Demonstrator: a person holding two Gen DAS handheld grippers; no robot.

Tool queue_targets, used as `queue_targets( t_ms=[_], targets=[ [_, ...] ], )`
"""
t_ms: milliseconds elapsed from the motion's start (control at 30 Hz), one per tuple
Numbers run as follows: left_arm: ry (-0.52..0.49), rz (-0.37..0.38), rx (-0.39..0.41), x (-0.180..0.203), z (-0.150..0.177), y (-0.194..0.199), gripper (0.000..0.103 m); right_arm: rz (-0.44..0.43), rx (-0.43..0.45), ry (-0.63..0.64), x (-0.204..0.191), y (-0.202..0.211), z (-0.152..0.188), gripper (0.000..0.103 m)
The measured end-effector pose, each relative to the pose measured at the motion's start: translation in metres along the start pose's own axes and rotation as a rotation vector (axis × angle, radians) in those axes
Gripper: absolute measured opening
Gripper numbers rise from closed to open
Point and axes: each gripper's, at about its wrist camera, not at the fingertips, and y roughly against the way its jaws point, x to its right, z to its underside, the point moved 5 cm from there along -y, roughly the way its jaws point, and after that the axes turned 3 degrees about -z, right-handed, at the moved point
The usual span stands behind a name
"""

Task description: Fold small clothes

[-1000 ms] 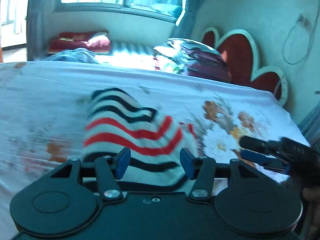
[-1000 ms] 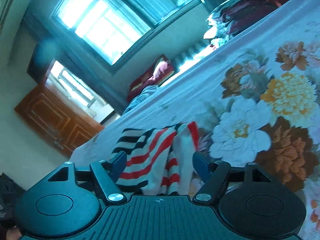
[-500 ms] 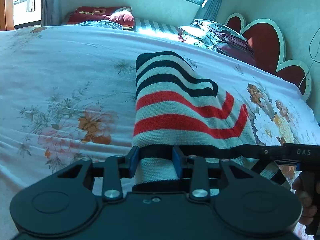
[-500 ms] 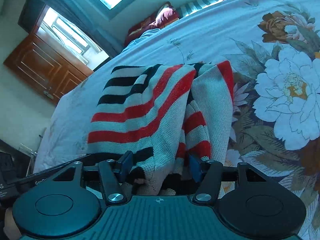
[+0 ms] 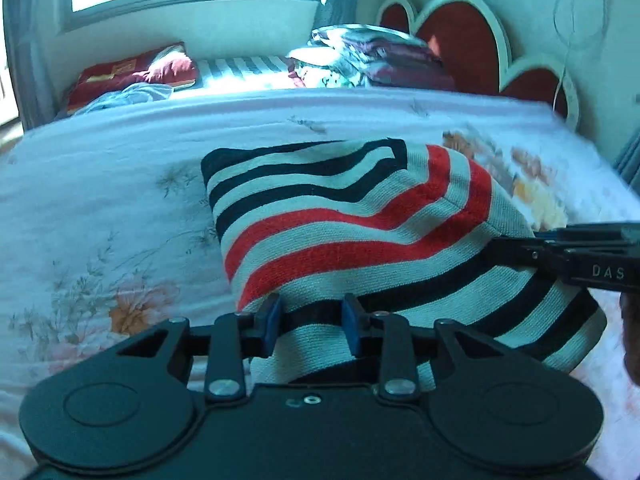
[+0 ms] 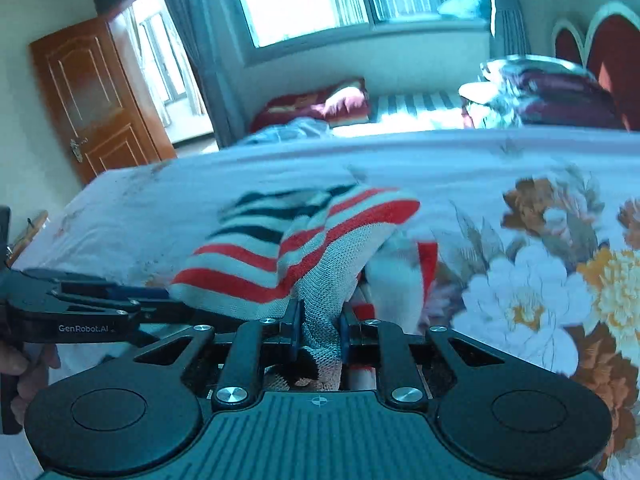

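Note:
A small knit sweater (image 5: 360,232) with red, black and white stripes lies on the flowered bedsheet (image 5: 100,184). My left gripper (image 5: 312,322) is shut on its near hem, the blue pads pinching the fabric. My right gripper (image 6: 318,330) is shut on a bunched fold of the sweater (image 6: 304,248) and lifts that edge off the bed. The right gripper also shows at the right of the left wrist view (image 5: 560,252), at the sweater's right edge. The left gripper shows at the left of the right wrist view (image 6: 152,300).
A pile of folded bedding (image 5: 368,56) and a red heart-shaped headboard (image 5: 460,36) stand at the far side. A red pillow (image 5: 132,72) lies by the window. A wooden door (image 6: 92,96) is at the far left.
Both grippers closed from open onto the sweater's near edge. The right gripper's jaws tightened further and the gripped edge rose off the bed, bunching the fabric.

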Motion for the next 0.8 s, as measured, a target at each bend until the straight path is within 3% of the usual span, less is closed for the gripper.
queue_targets(
  t_ms=[33, 100, 267, 400, 433, 500, 567, 700, 733, 800],
  targets=[
    [-0.061, -0.012, -0.002, 0.008, -0.001, -0.003, 0.031, 0.016, -0.047, -0.041, 0.009, -0.015, 0.010, 0.018],
    [-0.162, -0.032, -0.013, 0.018, -0.003, -0.005, 0.031, -0.009, -0.029, -0.114, 0.021, -0.019, 0.016, 0.018],
    [-0.143, 0.057, -0.037, 0.010, 0.001, -0.004, 0.031, -0.004, -0.024, -0.092, 0.020, 0.001, 0.024, 0.018],
    [-0.179, 0.054, -0.053, 0.017, -0.003, -0.010, 0.030, -0.021, -0.022, -0.132, 0.024, 0.000, 0.015, 0.019],
    [-0.187, 0.058, -0.055, 0.018, -0.006, -0.009, 0.030, -0.027, -0.007, -0.160, 0.024, 0.002, 0.008, 0.025],
    [-0.159, 0.077, -0.005, 0.011, -0.016, -0.002, 0.032, -0.038, 0.027, -0.219, 0.033, 0.001, -0.007, 0.032],
    [-0.074, 0.107, 0.045, -0.002, -0.029, 0.001, 0.031, -0.040, 0.043, -0.277, 0.047, -0.007, -0.021, 0.032],
    [0.012, 0.124, 0.033, -0.018, -0.049, -0.020, 0.030, -0.057, 0.038, -0.406, 0.078, -0.029, -0.043, 0.032],
    [0.013, 0.134, 0.012, -0.019, -0.049, -0.029, 0.030, -0.059, 0.042, -0.405, 0.082, -0.032, -0.047, 0.027],
    [-0.009, 0.147, -0.051, -0.020, -0.044, -0.048, 0.031, 0.000, 0.040, -0.326, 0.082, -0.032, -0.051, 0.005]
  ],
)
